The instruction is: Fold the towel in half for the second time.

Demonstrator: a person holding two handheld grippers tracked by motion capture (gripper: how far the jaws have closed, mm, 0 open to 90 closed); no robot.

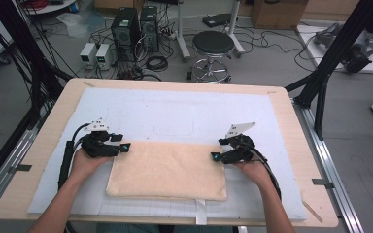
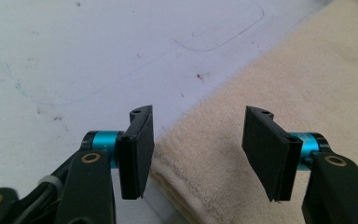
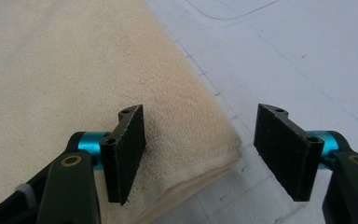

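High view: folded towel (image 1: 167, 170) lies flat; left gripper (image 1: 125, 146) and right gripper (image 1: 215, 156), jaws spread and empty, flank its far corners, apparently between folds.

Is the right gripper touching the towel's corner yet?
Apart. In the right gripper view, the right gripper stands open astride the towel corner, with neither pad pressing the cloth.

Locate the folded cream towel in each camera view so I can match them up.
High view: folded cream towel lies centre-low on the white mat, between both grippers.
Left gripper view: right half, one corner between the open jaws.
Right gripper view: left half, one corner between the open jaws.
Shared landmark: the rounded outline drawn on the mat.
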